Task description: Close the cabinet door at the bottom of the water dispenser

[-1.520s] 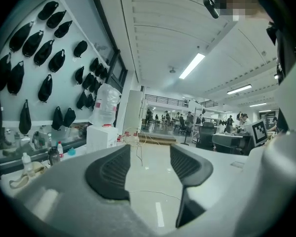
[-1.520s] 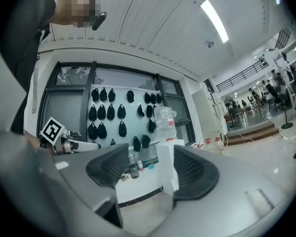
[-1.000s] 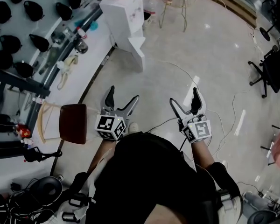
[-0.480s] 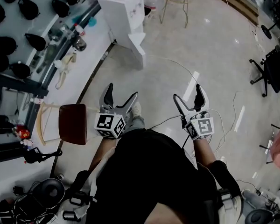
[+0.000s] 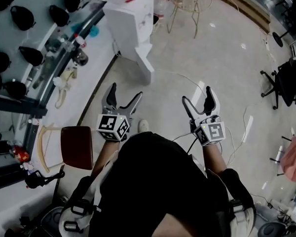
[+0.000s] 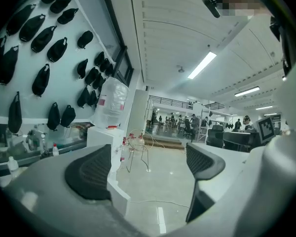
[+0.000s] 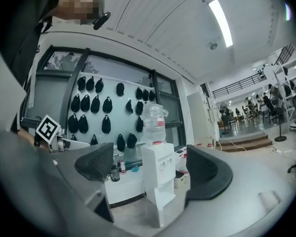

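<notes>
Pale glossy floor (image 5: 222,48) fills most of the head view. A long white worktop (image 5: 91,68) runs along its left edge under a wall hung with black pouches (image 5: 27,14). The water dispenser (image 5: 130,19), a white box, stands on the floor at the worktop's far end; the right gripper view shows a clear bottle (image 7: 154,117) upright on top of it. Its bottom cabinet door (image 5: 145,63) stands ajar, swung out from the body toward the open floor, and shows again in the right gripper view (image 7: 165,201). A brown-seated chair (image 5: 76,147) sits against the worktop's near edge, beside the person's left arm. Left gripper (image 5: 125,90): jaws spread wide, nothing between them but floor and a wire-frame stool (image 6: 138,149) far off. Right gripper (image 5: 197,95): jaws likewise spread, empty, with the dispenser framed between the pads (image 7: 96,164). Both grippers are well apart from the door. A thin cable (image 5: 187,78) lies on the floor between them and the dispenser.
</notes>
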The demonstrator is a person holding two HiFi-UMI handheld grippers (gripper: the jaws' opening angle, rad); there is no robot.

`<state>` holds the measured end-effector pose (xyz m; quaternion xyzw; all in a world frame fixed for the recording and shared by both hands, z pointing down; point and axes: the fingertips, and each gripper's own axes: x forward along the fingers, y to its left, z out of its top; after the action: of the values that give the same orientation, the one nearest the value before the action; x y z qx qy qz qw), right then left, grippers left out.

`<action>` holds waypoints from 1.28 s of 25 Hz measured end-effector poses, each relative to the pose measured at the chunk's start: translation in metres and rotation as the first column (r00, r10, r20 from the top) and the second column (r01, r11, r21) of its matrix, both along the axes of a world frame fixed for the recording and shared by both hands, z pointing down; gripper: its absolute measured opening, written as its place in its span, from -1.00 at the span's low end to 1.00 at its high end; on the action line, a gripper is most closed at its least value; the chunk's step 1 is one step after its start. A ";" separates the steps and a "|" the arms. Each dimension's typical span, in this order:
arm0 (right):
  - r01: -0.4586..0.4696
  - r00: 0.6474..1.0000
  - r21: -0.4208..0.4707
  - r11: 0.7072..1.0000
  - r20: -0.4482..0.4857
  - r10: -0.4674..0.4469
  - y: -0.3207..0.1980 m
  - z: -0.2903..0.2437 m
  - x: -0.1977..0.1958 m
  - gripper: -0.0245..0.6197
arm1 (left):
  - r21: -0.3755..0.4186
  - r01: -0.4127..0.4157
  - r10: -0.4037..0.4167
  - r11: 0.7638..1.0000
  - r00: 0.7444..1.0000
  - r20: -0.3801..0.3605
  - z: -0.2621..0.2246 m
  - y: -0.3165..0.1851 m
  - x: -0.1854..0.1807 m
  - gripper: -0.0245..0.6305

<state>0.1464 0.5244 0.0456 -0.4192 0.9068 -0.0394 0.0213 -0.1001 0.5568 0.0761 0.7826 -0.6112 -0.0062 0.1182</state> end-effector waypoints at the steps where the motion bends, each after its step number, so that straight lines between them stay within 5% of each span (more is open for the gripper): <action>1: -0.003 1.000 -0.001 1.000 0.013 0.003 -0.007 -0.005 -0.010 0.50 | -0.004 -0.005 0.005 1.000 1.000 -0.001 0.002 -0.008 -0.007 0.52; 16: -0.056 0.998 -0.041 0.998 -0.020 0.055 -0.095 0.013 -0.079 0.47 | -0.068 -0.055 0.054 0.996 0.998 -0.015 0.031 -0.091 -0.084 0.52; 32: -0.097 0.995 -0.102 0.990 -0.039 0.094 -0.130 0.044 -0.071 0.38 | -0.133 -0.142 0.142 0.981 0.990 -0.015 0.063 -0.143 -0.066 0.52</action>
<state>0.0751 0.3941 0.0893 -0.4632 0.8827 -0.0782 -0.0142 -0.1665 0.4141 0.1390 0.8145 -0.5525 0.0408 0.1721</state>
